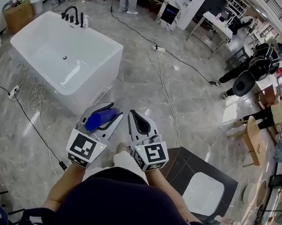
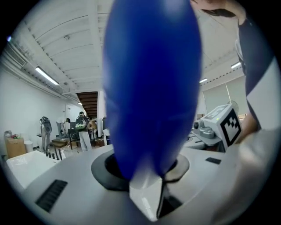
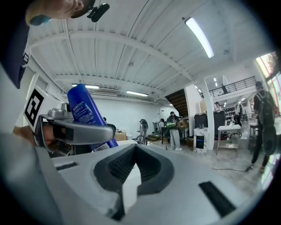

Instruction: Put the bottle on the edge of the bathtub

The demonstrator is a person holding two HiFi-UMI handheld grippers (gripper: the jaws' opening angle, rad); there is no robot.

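- The left gripper (image 1: 110, 113) has its fingers closed on the blue bottle (image 2: 151, 88); the bottle fills the space between them, its body running out past the tips
- The right gripper (image 3: 133, 151) has its fingers pressed together with nothing between them
- The two grippers sit side by side, both pointing close to level, and the bottle lies just to the left of the right gripper's fingers
- Behind each pair of fingers is a marker cube, the left one (image 1: 85, 149) and the right one (image 1: 152, 154), with the person's forearms behind those
- Below the fingers is grey marble floor (image 1: 133, 84)
- Ahead and to the left of the left gripper's fingers, well apart from them, stands the white bathtub (image 1: 100, 76); the bottle is not on its edge
- A black faucet (image 1: 71, 14) stands on the tub's far rim
- A white cable (image 1: 163, 82) runs across the floor ahead of the right gripper's fingers
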